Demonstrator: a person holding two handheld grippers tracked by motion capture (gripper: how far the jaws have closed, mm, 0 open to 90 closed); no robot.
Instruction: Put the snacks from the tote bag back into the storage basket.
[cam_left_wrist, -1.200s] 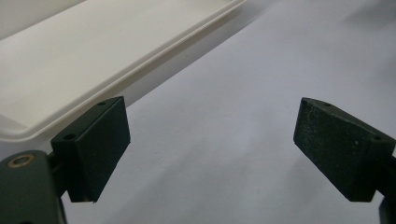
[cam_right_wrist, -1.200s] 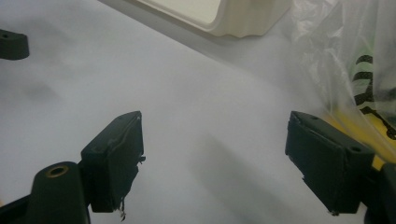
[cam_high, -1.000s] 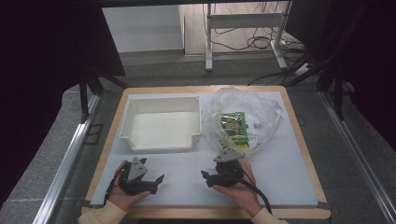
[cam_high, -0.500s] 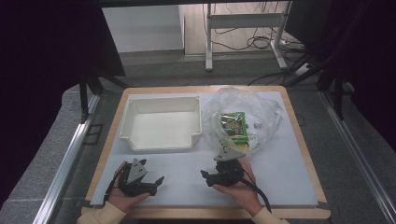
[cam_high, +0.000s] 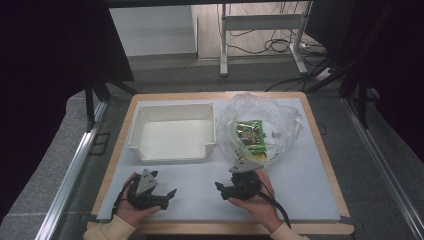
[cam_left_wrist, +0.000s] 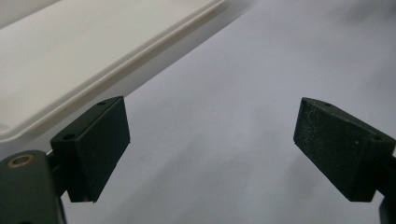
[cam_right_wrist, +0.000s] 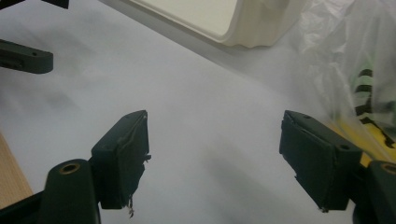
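Nothing has moved: left claw (cam_left_wrist: 210, 154) and right claw (cam_right_wrist: 215, 161) rest wide apart, empty, near the bag (cam_high: 260, 125)

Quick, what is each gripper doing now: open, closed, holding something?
Left gripper: open, holding nothing, above the bare mat.
Right gripper: open, holding nothing, beside the plastic bag.
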